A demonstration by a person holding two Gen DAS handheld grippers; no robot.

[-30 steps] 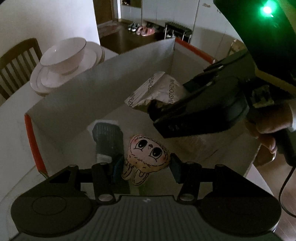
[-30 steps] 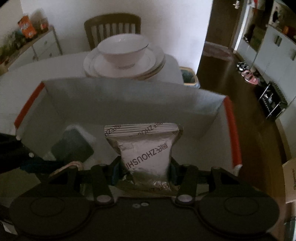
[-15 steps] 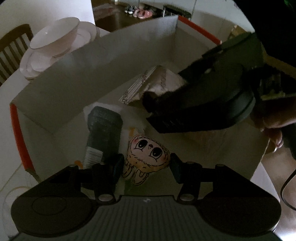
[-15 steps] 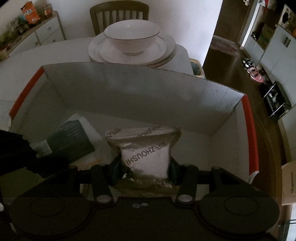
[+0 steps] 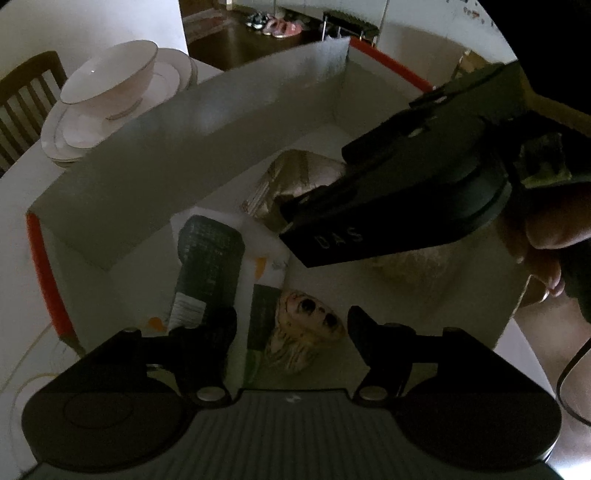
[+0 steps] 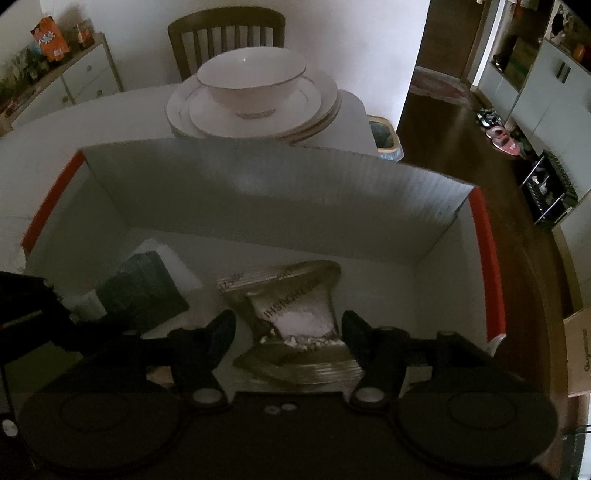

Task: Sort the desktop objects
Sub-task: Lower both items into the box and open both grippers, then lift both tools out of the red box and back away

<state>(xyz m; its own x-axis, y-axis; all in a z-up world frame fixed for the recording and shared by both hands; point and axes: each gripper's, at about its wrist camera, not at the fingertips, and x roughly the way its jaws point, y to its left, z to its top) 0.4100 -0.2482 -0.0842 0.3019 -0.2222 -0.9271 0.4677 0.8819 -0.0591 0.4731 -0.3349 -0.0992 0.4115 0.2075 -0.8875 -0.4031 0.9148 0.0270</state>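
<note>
Both grippers reach into a white cardboard box (image 6: 258, 192) with red edges. My left gripper (image 5: 290, 325) is open, and a small cartoon-face plush toy (image 5: 303, 332) lies between its fingers on the box floor. My right gripper (image 6: 288, 326) is open, and a silver snack pouch (image 6: 295, 314) lies between its fingers on the box floor. The pouch also shows in the left wrist view (image 5: 295, 184), partly hidden behind the right gripper's body (image 5: 406, 199). A dark packet on white paper (image 5: 210, 254) lies at the box's left; it also shows in the right wrist view (image 6: 144, 291).
A white bowl (image 6: 255, 81) on stacked plates (image 6: 317, 110) stands on the table just behind the box. A wooden chair (image 6: 225, 33) is beyond. A sideboard (image 6: 66, 81) stands at far left. The table edge drops to dark floor (image 6: 443, 122) on the right.
Both grippers have opened. The plush toy and the silver pouch have dropped from the fingers onto the box floor. Both grippers moved lower into the box.
</note>
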